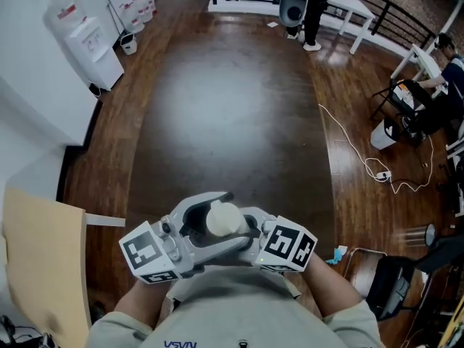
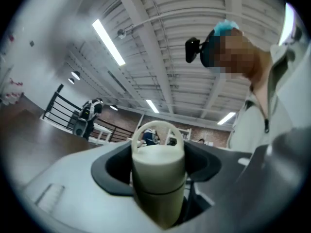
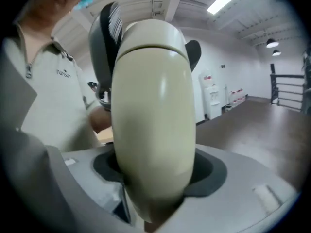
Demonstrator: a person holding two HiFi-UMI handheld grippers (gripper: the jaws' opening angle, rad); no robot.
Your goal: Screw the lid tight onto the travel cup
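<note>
I hold a cream travel cup point(image 1: 223, 220) close to my chest between both grippers. In the right gripper view its smooth body point(image 3: 153, 130) fills the gap between the right gripper's point(image 3: 153, 178) jaws, which are closed on it. The lid point(image 2: 158, 161), with a loop handle point(image 2: 158, 129) on top, sits between the jaws of the left gripper point(image 2: 158, 178). The left gripper's fingers point(image 3: 108, 28) flank the lid in the right gripper view, and the pads appear to press on it. In the head view the left gripper point(image 1: 206, 212) and right gripper point(image 1: 243, 230) meet around the cup.
A dark wooden floor point(image 1: 225, 114) lies below. A tan board point(image 1: 36, 259) stands at the near left and a water dispenser point(image 1: 90, 46) at the far left. A white cable point(image 1: 355, 151) crosses the floor on the right. A person point(image 1: 315, 9) stands far back, and another sits at the right edge point(image 1: 449, 71).
</note>
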